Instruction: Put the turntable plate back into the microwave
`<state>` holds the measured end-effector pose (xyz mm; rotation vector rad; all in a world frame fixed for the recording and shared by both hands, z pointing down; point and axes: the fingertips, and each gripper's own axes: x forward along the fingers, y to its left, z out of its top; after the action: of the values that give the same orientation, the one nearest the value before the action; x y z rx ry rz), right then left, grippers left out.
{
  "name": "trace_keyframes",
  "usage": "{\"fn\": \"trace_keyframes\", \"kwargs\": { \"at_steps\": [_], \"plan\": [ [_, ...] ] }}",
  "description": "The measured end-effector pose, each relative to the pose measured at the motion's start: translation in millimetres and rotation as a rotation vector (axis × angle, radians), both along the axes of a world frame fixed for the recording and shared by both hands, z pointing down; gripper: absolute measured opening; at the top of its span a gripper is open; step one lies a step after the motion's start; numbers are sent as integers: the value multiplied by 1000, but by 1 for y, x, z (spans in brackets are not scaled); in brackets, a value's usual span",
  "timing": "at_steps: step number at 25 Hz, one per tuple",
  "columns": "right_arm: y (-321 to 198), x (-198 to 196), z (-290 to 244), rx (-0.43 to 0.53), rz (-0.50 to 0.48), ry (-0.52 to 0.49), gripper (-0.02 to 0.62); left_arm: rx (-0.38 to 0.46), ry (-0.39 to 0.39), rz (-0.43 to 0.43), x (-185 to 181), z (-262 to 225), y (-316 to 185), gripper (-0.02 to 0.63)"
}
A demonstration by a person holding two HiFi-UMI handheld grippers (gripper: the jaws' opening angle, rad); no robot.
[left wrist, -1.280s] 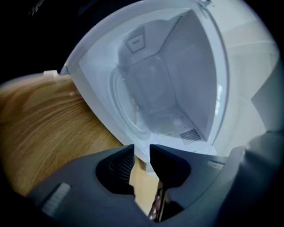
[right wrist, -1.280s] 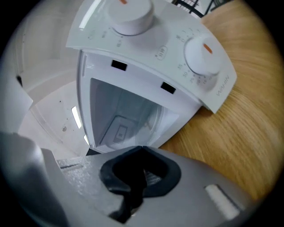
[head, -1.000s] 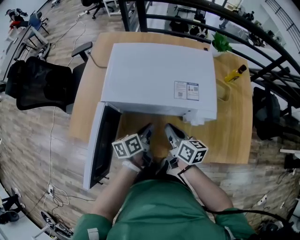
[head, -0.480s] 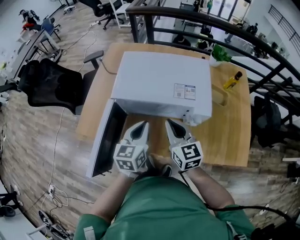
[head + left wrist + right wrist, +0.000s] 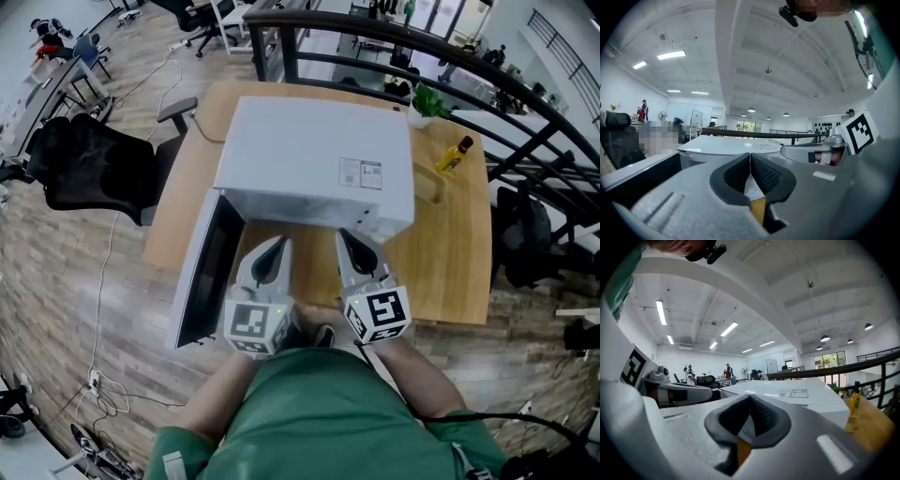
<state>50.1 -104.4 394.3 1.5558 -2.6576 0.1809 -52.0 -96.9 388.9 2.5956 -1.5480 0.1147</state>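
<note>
A white microwave (image 5: 314,159) sits on a wood counter (image 5: 450,262). Its door (image 5: 202,277) hangs wide open on the left side, out past the edge of the counter. The plate does not show in any view, and the inside of the microwave is hidden from above. The left tongs (image 5: 278,243) and the right tongs (image 5: 344,235) are side by side, just in front of the microwave and above the counter. Both point at the microwave, about level. The left tongs are closed tight, with nothing in them. The right tongs are closed tight too, and they hold nothing. Each one has a cube with black and white squares at the back. Near the far right of the counter is a yellow bottle (image 5: 454,155). A small green plant (image 5: 429,97) stands at the corner behind it. A black chair (image 5: 89,169) stands on the floor to the left.
</note>
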Motion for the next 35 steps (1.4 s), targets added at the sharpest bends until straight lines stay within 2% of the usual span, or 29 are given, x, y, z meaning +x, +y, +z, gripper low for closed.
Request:
{"fn": "trace_keyframes", "kwargs": {
  "at_steps": [12, 35],
  "plan": [
    [7, 5, 4, -8, 36, 31, 3, -8, 13, -33, -17, 3, 5, 14],
    [11, -3, 13, -25, 34, 47, 3, -29, 20, -62, -30, 9, 4, 14]
  ]
}}
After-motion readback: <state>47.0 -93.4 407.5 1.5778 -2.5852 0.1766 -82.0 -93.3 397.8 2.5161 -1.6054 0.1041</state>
